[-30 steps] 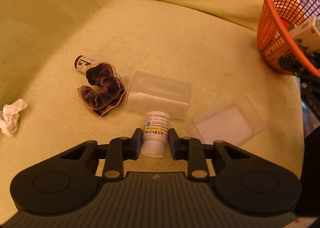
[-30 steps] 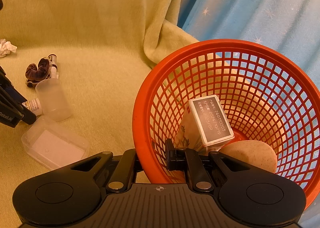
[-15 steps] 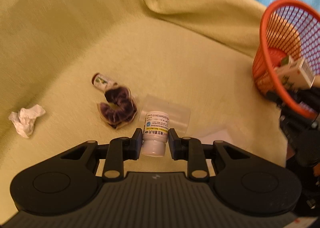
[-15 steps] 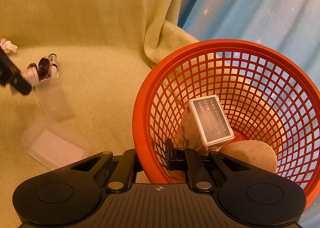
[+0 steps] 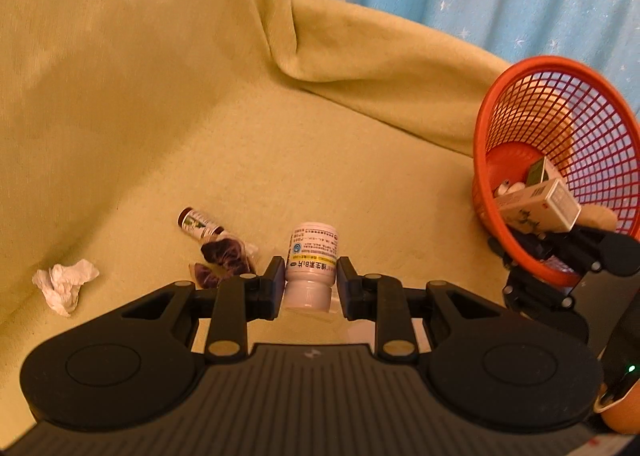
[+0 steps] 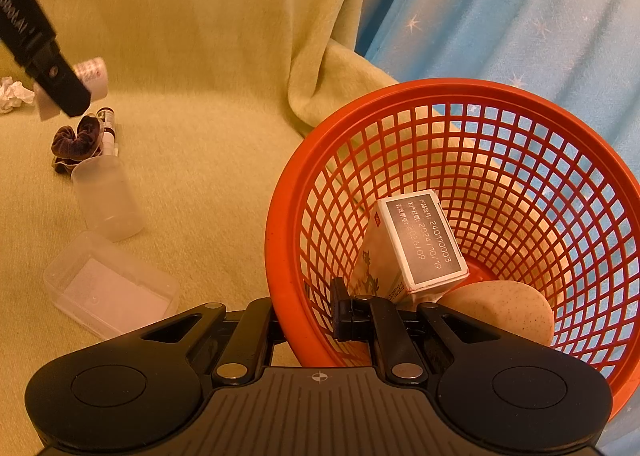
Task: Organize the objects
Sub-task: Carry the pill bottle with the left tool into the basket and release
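Note:
My left gripper (image 5: 310,284) is shut on a white pill bottle (image 5: 312,256) and holds it up above the yellow-green blanket; the bottle also shows in the right wrist view (image 6: 93,77). My right gripper (image 6: 308,312) is shut on the rim of the tilted orange mesh basket (image 6: 472,104), which also shows at the right of the left wrist view (image 5: 496,128). In the basket lie a white carton (image 6: 420,240) and a beige flat round thing (image 6: 504,308).
On the blanket lie a dark purple scrunchie (image 6: 74,138), a small brown vial (image 5: 198,222), a crumpled tissue (image 5: 64,284), a clear plastic cup on its side (image 6: 106,200) and a clear flat box (image 6: 110,288). A blue starred curtain (image 6: 520,8) hangs behind.
My left gripper has lifted the pill bottle off the blanket and risen well above the scrunchie and cup. The right gripper and basket have not moved.

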